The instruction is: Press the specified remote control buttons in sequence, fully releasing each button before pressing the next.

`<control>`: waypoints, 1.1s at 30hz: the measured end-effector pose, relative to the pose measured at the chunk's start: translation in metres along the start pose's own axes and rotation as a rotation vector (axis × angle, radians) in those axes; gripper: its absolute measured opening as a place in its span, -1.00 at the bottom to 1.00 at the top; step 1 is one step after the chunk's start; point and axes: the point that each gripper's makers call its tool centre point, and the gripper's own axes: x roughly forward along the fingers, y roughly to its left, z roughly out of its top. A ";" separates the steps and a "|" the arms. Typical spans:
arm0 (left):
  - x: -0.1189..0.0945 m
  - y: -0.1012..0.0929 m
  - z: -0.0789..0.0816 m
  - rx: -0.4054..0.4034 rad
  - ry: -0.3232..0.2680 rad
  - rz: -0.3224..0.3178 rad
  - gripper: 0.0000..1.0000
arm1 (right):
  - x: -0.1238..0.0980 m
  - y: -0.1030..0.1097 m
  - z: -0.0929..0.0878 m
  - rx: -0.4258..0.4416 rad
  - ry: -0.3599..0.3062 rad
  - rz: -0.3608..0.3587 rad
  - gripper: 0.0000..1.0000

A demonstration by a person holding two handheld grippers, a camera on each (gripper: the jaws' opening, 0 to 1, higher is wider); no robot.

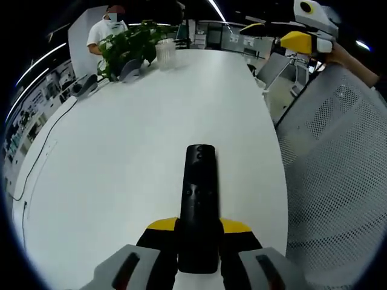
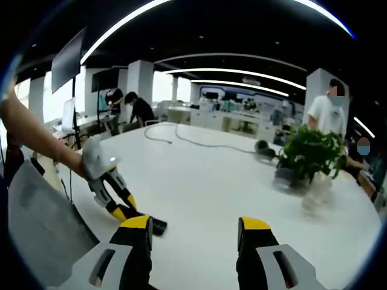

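White and broad, one oval table (image 1: 121,157) carries everything, with an open office of pillars and ceiling light strips behind it. One remote control (image 1: 199,205) lies on this table: a slim black bar with rounded ends, a round button near its far end and a small cluster of buttons at mid length, too small to read. Its near end sits between the yellow-tipped jaws of the left gripper (image 1: 198,232), which are closed against its two sides. In the right gripper view the same remote (image 2: 158,226) appears as a dark stub on the table, with the left gripper (image 2: 121,208) angled down onto it from a person's arm. The right gripper (image 2: 196,232) hovers above the table, nearer the camera than the remote, its two jaws standing wide apart with nothing between them.

Beyond the remote's far end, near the table's opposite edge, stands one leafy green plant (image 1: 130,45), with one pale, ribbed container (image 1: 165,53), possibly a clear cup, just beside it. One dark cable (image 1: 42,151) trails along the table's edge, well apart from the remote. Two mesh-backed chairs (image 1: 338,169) seem to stand beside the table near the remote. Several people (image 2: 140,110) stand or sit past the table's far side.
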 end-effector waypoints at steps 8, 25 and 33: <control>-0.002 -0.012 -0.004 -0.010 -0.014 0.001 -0.51 | -0.001 0.000 0.000 -0.006 -0.001 -0.004 0.08; -0.008 -0.042 -0.015 0.029 0.000 0.000 -0.50 | 0.001 0.006 -0.002 -0.032 0.015 0.019 0.08; -0.009 -0.051 -0.017 0.023 0.005 0.006 -0.50 | 0.002 0.011 -0.003 -0.056 0.028 0.040 0.07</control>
